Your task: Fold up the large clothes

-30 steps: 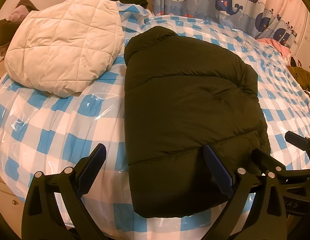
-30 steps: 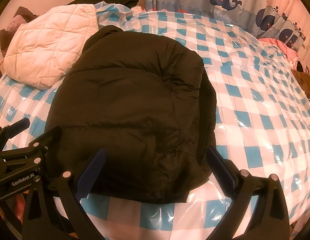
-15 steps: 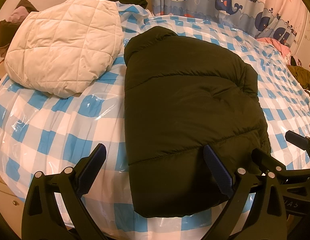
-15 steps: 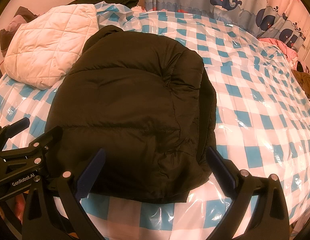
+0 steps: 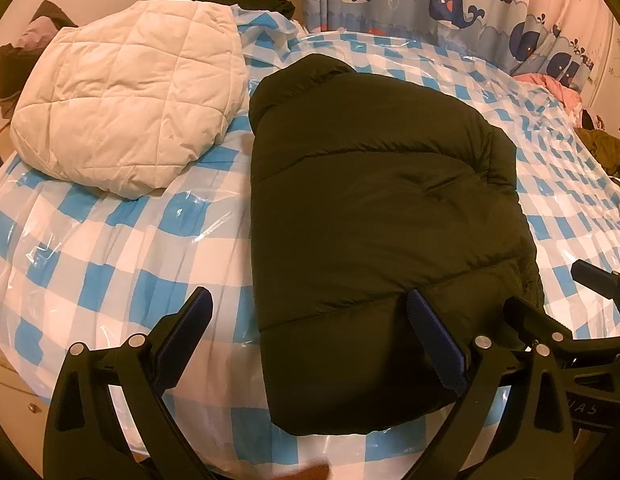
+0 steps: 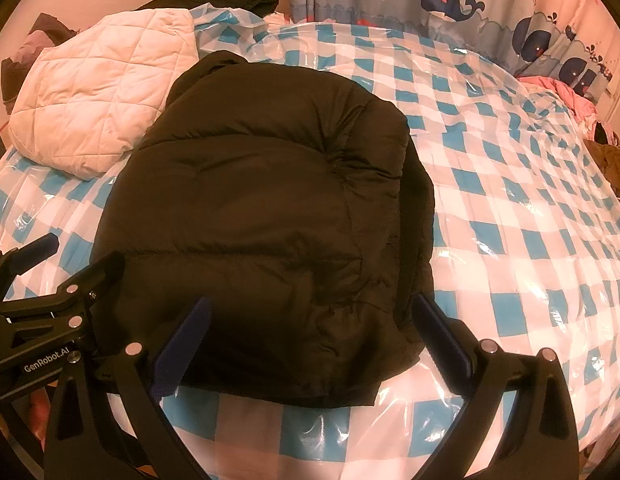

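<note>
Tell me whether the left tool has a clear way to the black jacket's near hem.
Probably yes: the left tool is open just before the black jacket, with only the checkered cover beneath and nothing between.

A black puffer jacket point(image 5: 374, 216) lies on a blue-and-white checked bed cover point(image 5: 109, 248), beside a cream diamond-quilted jacket point(image 5: 129, 100); the curtain point(image 5: 450, 4) shows navy whales, and the grippers' pads point(image 5: 434, 336) are blue
</note>
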### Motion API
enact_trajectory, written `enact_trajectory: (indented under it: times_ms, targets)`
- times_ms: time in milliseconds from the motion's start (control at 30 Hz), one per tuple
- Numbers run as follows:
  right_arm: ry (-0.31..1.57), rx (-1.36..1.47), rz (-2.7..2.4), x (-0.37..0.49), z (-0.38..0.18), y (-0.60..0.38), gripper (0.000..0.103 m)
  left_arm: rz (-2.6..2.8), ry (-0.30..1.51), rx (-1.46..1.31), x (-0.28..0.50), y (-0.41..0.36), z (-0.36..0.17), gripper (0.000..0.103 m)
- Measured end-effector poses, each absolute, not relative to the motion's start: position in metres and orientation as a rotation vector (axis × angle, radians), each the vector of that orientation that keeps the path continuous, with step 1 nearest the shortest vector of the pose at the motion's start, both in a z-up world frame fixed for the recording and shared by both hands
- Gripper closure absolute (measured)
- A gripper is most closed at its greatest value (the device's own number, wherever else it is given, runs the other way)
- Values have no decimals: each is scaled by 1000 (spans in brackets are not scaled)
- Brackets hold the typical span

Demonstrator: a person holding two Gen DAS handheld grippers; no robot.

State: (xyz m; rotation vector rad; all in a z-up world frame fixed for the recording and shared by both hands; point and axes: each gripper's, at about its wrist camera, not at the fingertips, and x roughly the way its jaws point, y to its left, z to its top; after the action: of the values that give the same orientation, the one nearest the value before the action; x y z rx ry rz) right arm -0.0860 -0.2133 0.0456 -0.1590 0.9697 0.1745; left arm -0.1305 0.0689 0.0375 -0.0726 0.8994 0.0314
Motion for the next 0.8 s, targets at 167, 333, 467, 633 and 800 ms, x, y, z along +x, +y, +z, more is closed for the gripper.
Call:
enact_trajectory:
  times_ms: [167, 333, 467, 633, 800]
  targets:
    - [969, -160, 171, -87, 46, -215, 7, 50, 858, 31, -130, 63, 44, 9]
    - [970, -157, 177, -87, 46, -215, 7, 35, 853, 37, -130, 63, 47, 9]
    - [970, -160, 178, -84, 48, -214, 7, 8, 883, -22, -127, 71, 44, 9]
    - [971, -161, 178, -84, 48, -214, 7, 17, 884, -78, -126, 79, 42, 9]
    - [970, -159, 176, -84, 48, -213, 7, 17, 894, -70, -125, 74, 40, 8]
